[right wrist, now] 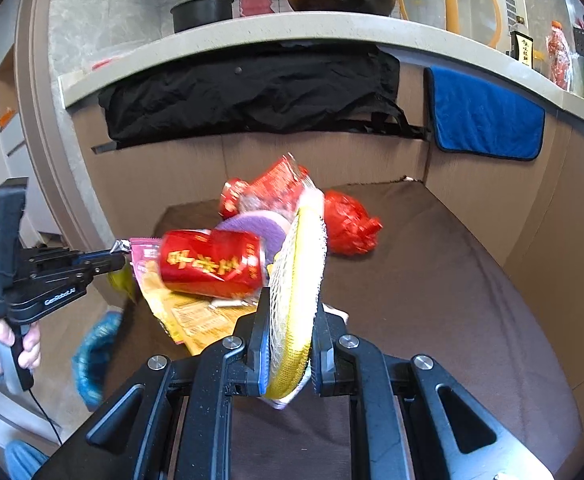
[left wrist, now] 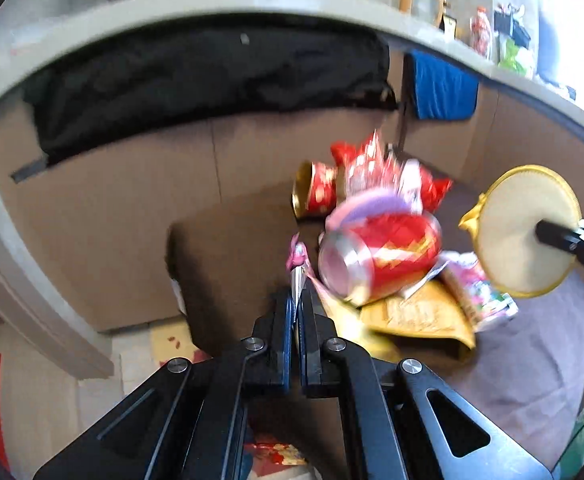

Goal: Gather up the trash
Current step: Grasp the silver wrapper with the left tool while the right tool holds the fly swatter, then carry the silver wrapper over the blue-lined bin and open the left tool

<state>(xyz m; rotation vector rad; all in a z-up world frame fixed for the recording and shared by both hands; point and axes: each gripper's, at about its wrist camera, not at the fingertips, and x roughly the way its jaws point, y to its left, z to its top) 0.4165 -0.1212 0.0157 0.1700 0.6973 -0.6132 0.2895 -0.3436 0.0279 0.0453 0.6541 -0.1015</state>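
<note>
My left gripper (left wrist: 300, 300) is shut on the edge of a pink and yellow snack wrapper (left wrist: 415, 316); it also shows in the right wrist view (right wrist: 112, 260) with the wrapper (right wrist: 188, 316). A red drink can (left wrist: 383, 260) lies on its side on that wrapper, blurred, also in the right wrist view (right wrist: 212, 266). My right gripper (right wrist: 290, 320) is shut on a round yellow mesh-edged pad (right wrist: 297, 276), seen flat-on in the left wrist view (left wrist: 527, 232). Behind lie a purple disc (right wrist: 252, 228), red wrappers (right wrist: 276, 184) and a crumpled red bag (right wrist: 349, 222).
The trash sits on a brown surface (right wrist: 431, 280) walled by cardboard (right wrist: 172, 176). A grey counter (right wrist: 252, 42) above carries a pot, a wok and a glass lid. A black cloth (right wrist: 252, 88) and a blue towel (right wrist: 487, 116) hang from it. A blue object (right wrist: 92, 352) lies low left.
</note>
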